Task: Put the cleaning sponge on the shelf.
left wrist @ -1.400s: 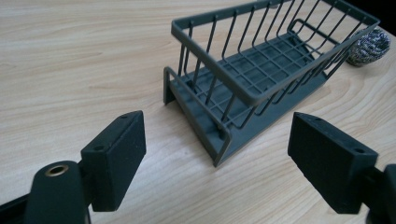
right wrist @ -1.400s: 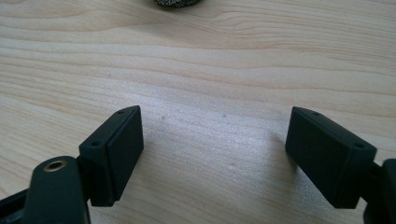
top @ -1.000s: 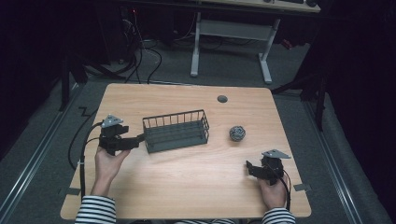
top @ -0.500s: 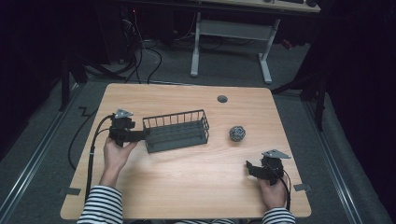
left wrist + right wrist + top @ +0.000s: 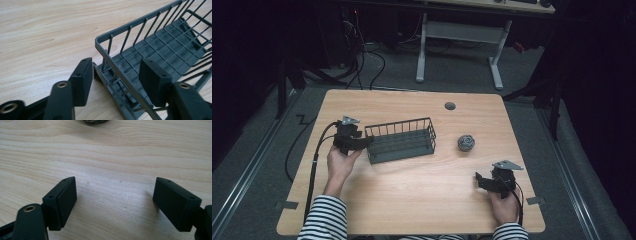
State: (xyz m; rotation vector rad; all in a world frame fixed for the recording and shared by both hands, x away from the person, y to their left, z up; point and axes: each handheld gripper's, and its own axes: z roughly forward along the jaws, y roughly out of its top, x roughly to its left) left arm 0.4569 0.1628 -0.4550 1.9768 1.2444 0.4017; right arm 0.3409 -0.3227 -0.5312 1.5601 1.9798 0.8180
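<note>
Wire basket (image 5: pixel 401 141) sits left of centre on the table (image 5: pixel 412 200), its short end wall straddled by the left gripper (image 5: pixel 117 75), whose jaws have just been closing but look short of pinching. A shallow bite could tip it. The right gripper (image 5: pixel 125 202) rests spread wide. One basket, one ball (image 5: pixel 466 142).

Table (image 5: pixel 412 200): light wood-grain top, smooth, low satin sheen, fine streaked grain plain in both gripper views. Round dark grommet (image 5: pixel 450 106) set in the far edge, looks plastic.

Wire basket (image 5: pixel 404 144): dark grey bars with a matt coated look, smooth and rounded; coated metal or moulded plastic, cannot tell which.

Ball (image 5: pixel 466 143): grey, mottled, rough tangled surface.

Left gripper (image 5: pixel 117 77) and right gripper (image 5: pixel 115 202): matt black plastic pads, brass-coloured screw inserts.

Sleeve (image 5: pixel 324 220): striped knit cloth.
</note>
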